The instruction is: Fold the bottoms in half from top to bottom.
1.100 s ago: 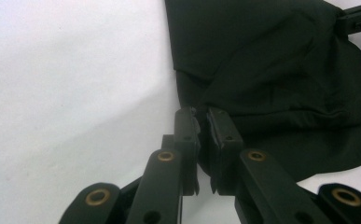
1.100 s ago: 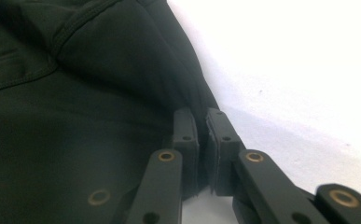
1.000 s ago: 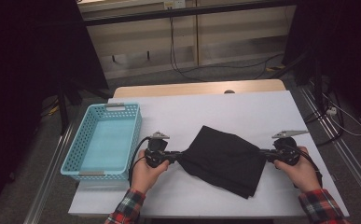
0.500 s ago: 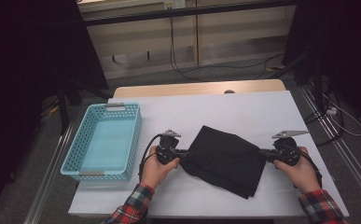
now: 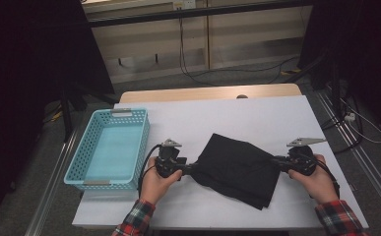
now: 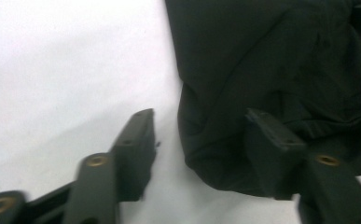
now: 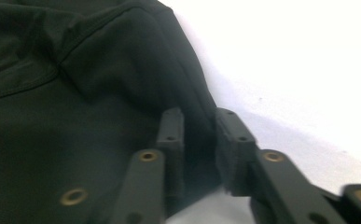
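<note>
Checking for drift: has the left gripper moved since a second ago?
Yes. The left gripper has shifted rightward, away from the basket, toward the cloth.

One black cloth [image 5: 237,169] lies on the one white worktop [image 5: 257,118]. One blue basket [image 5: 110,148] sits at its left edge. Two tools are in view, a left tool [image 5: 194,168] and a right tool [image 5: 272,161], each held in one hand, two hands in all.
</note>
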Demonstrator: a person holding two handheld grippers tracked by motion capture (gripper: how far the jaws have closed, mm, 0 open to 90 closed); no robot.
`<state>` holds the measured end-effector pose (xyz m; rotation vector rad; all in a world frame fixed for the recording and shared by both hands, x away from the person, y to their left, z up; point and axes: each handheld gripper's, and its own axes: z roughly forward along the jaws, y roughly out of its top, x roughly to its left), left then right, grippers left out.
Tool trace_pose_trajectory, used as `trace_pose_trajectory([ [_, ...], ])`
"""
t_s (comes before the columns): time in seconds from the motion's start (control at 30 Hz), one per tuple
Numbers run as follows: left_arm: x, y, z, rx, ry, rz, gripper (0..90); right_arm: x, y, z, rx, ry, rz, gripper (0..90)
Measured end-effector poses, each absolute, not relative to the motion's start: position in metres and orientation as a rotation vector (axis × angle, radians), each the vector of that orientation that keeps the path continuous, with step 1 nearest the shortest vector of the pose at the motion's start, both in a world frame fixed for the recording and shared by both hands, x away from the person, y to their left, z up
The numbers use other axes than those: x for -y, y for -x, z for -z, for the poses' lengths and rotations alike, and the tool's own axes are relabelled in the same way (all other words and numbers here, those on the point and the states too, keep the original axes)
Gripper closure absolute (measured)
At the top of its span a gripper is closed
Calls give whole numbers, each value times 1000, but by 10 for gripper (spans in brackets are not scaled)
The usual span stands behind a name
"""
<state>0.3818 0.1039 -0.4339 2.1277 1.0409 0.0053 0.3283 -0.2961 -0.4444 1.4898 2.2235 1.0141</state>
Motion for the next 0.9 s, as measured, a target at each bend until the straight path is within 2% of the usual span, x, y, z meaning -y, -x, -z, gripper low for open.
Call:
trace_pose_trajectory([
  [0.03, -103, -381, 435, -1044, -2133, -4, 381, 296, -328, 444, -2223, -1487, -1016, 674],
  [0.13, -101, -378, 439, -1059, -2156, 4, 361, 295, -328, 442, -2197, -1491, -1018, 529],
  [0.3, -97, -372, 441, -1071, -2164, 15, 442, 297, -327, 435, -2153, -1467, -1025, 300],
  [0.37, -97, -371, 442, -1090, -2141, 47, 487, 298, -325, 433, -2133, -1462, -1029, 250],
  [0.4, -97, -370, 442, -1088, -2145, 58, 555, 299, -325, 433, -2132, -1456, -1031, 239],
  [0.5, -96, -369, 442, -1109, -2137, 51, 610, 300, -324, 433, -2122, -1465, -1040, 230],
  [0.6, -97, -370, 444, -1129, -2115, 106, 687, 299, -324, 432, -2116, -1455, -1053, 221],
  [0.67, -97, -372, 446, -1146, -2091, 162, 769, 298, -324, 431, -2114, -1444, -1050, 196],
  [0.9, -110, -395, 436, -1213, -2028, 174, 830, 299, -321, 428, -2095, -1421, -1067, 154],
])
